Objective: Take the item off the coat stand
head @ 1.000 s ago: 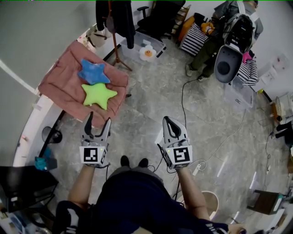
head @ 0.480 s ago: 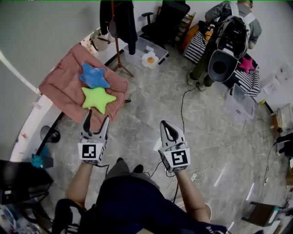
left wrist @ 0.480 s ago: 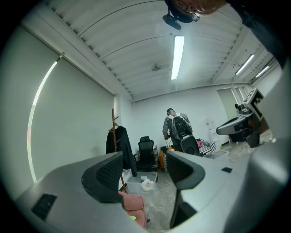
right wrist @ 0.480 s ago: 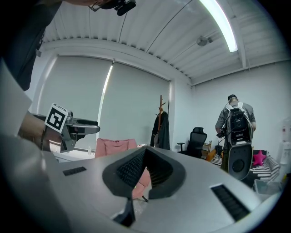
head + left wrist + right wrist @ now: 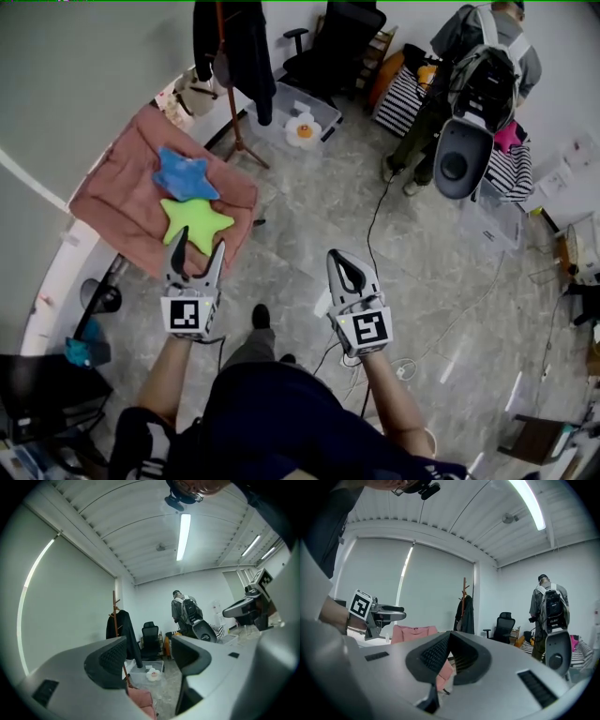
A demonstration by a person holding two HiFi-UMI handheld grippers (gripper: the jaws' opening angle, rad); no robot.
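A wooden coat stand (image 5: 228, 89) rises at the far end of the room with a black coat (image 5: 239, 37) hanging on it. It also shows in the left gripper view as the coat stand (image 5: 114, 609) with the coat (image 5: 123, 631), and in the right gripper view as the coat stand (image 5: 464, 587) with the coat (image 5: 467, 613). My left gripper (image 5: 195, 249) is held open and empty, well short of the stand. My right gripper (image 5: 348, 266) is shut with nothing in it, level with the left one.
A pink-covered table (image 5: 122, 192) with a blue star cushion (image 5: 181, 174) and a green one (image 5: 198, 220) lies left of my path. Beyond stand a clear bin (image 5: 305, 112), an office chair (image 5: 337, 42) and a person with a backpack (image 5: 473, 70). A cable (image 5: 373, 220) crosses the floor.
The table and stars have slid nearer to my left gripper as I walk forward. Both grippers keep their pose and jaw state.
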